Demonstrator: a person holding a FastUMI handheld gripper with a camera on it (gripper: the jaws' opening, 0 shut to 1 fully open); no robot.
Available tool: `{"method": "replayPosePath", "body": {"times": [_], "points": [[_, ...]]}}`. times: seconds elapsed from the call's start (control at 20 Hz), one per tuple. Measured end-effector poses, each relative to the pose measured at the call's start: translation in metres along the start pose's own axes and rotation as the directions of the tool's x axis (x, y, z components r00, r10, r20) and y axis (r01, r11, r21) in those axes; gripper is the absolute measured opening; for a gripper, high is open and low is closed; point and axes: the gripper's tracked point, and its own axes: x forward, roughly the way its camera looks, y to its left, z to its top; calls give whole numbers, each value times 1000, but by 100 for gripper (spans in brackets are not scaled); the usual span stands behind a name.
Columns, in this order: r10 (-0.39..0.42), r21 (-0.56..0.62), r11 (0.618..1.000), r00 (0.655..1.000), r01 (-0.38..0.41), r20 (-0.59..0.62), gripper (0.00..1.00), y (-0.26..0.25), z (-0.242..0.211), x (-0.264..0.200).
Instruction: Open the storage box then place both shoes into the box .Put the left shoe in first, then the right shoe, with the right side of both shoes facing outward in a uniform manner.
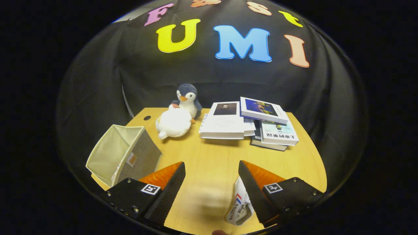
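We see the storage box (122, 153) lying tipped on its side on the table (212, 156), to the left and just ahead of our left finger, its open mouth turned away to the left. A shoe (241, 204) shows only in part, lying just inside our right finger and touching it. Our gripper (211, 171) stands wide, its fingers apart with bare table between them, clamping nothing. Beyond the fingers sit a white plush toy (173, 123) with a penguin toy (188, 98) just behind it, and beside them a pile of books (248, 122).
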Motion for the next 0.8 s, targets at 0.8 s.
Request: {"method": "replayPosePath", "body": {"times": [0.8], "points": [[-115,22,992,953,126,-280,99,-105,-143,28]]}}
